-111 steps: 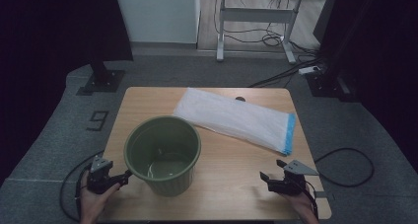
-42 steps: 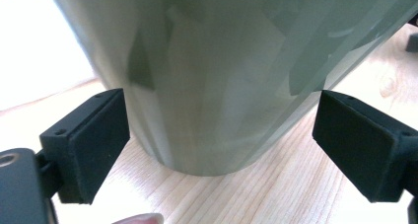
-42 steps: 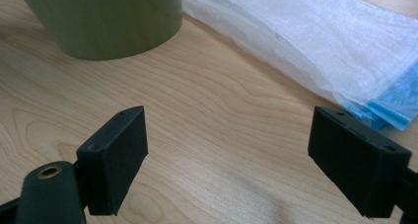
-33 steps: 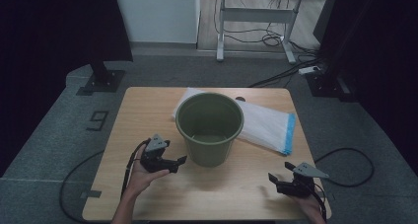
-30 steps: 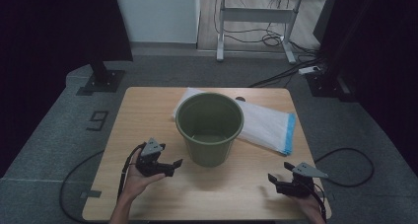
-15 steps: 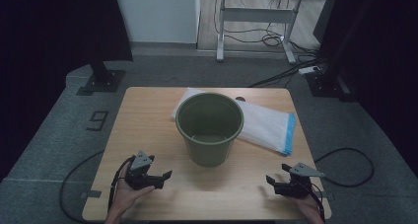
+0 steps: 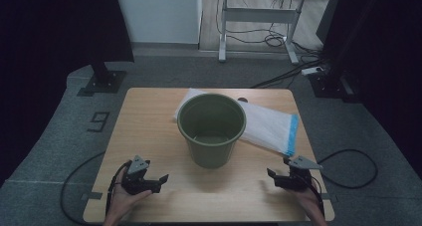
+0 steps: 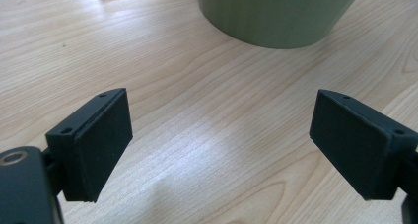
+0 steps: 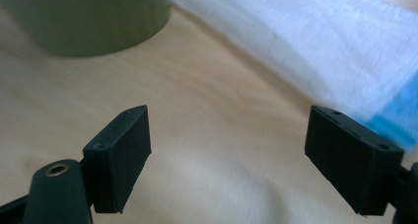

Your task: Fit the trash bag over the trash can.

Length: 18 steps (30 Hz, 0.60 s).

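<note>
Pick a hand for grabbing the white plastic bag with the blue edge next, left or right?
Right, probably. The right gripper sits open just in front of the white plastic bag's blue edge. The left gripper, also open, has the green plastic bucket between it and the bag.

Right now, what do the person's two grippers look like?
Both are black handheld units. The left gripper and right gripper each carry a grey three-cornered plate on top and trail a black cable. Their flat rectangular black jaw pads show small screw holes. No sleeves are visible.
</note>
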Tool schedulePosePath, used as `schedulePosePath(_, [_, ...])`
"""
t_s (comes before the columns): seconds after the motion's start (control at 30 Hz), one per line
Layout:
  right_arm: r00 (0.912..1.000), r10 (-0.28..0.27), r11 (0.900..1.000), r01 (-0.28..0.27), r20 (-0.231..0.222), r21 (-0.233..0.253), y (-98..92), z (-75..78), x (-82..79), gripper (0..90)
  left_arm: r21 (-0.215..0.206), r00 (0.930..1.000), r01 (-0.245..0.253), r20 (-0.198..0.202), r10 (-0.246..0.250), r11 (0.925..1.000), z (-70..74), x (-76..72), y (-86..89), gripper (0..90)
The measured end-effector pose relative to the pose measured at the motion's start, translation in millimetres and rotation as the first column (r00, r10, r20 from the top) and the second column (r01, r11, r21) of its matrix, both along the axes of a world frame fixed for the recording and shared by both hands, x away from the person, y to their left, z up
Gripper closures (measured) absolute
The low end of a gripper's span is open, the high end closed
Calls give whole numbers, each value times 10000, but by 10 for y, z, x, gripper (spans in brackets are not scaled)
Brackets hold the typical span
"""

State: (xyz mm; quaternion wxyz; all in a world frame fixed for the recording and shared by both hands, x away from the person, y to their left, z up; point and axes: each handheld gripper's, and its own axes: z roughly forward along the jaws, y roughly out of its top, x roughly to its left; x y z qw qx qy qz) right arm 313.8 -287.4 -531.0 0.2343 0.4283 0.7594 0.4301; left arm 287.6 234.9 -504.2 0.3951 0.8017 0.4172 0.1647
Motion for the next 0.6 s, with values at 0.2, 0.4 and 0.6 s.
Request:
schedulePosePath(0.2, [9998,176,9982,-176,5,-575,229,166,433,194,-506,9993,-372,-103,367,9980,-13,27,60,99])
schedulePosePath(0.4, [9990,365,9966,-384,-270,-731,431,140,792,202,-70,9994,-318,-163,316,9995,-53,64,30,104])
schedulePosePath(0.6, [9977,505,9889,-563,-450,-1374,607,-12,1076,235,-52,9995,-284,-161,283,9996,-52,45,38,104])
